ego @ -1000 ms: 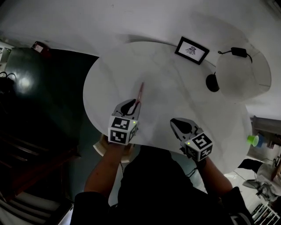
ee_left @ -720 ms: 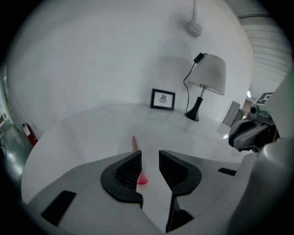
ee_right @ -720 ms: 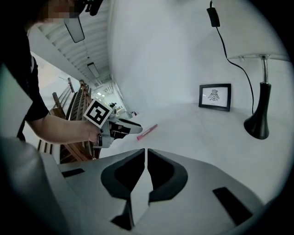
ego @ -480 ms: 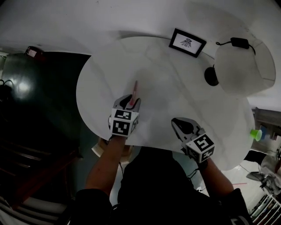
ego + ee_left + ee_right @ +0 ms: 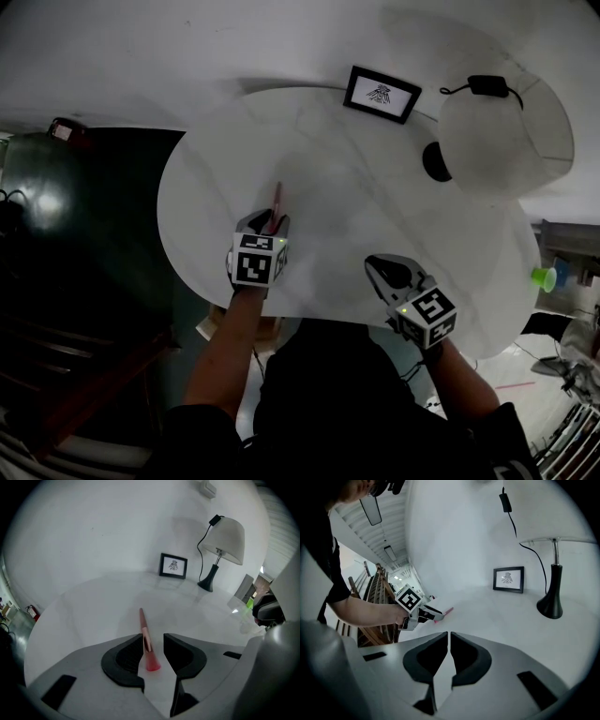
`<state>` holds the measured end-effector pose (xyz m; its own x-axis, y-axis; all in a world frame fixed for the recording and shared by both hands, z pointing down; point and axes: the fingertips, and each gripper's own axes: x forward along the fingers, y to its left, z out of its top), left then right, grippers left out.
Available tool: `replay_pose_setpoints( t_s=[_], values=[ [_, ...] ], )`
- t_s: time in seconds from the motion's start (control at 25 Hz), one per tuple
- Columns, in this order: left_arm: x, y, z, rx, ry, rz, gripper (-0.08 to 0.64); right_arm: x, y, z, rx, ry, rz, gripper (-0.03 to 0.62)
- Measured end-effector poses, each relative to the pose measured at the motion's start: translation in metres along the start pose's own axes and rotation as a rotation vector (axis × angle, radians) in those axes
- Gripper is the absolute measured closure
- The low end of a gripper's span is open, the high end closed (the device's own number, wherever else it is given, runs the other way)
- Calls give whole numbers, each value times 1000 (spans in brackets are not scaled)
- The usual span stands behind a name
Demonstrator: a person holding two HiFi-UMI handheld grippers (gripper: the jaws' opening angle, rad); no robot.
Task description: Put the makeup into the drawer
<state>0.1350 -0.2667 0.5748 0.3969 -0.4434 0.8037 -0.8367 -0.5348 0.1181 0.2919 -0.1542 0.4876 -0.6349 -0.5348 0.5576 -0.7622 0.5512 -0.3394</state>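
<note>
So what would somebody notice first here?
Probably the pink brush lying on the round white table, right between the jaws of the left gripper, which have just opened. After that, the lamp with its big white shade and the little framed picture at the table's far edge.

Head view looks steeply down; both gripper views face the framed picture.

A round white table is seen at centre frame, set against a white wall. A small framed picture and a white-shaded table lamp are placed upper right. Dark floor is shown at left.
</note>
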Motion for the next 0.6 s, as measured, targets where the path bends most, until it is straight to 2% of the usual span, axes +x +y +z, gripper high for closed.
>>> replay_pose_setpoints(
  t_s=[0.16, 0.28, 0.6],
  values=[
    [4, 2, -2, -1, 11, 7, 418, -4, -4, 1, 7, -2, -11, 566],
    [5, 7, -2, 13, 2, 28, 471, -3, -5, 2, 11, -4, -11, 566],
    [6, 6, -4, 60, -6, 26, 509, 1, 4, 10, -3, 0, 2, 566]
  ],
)
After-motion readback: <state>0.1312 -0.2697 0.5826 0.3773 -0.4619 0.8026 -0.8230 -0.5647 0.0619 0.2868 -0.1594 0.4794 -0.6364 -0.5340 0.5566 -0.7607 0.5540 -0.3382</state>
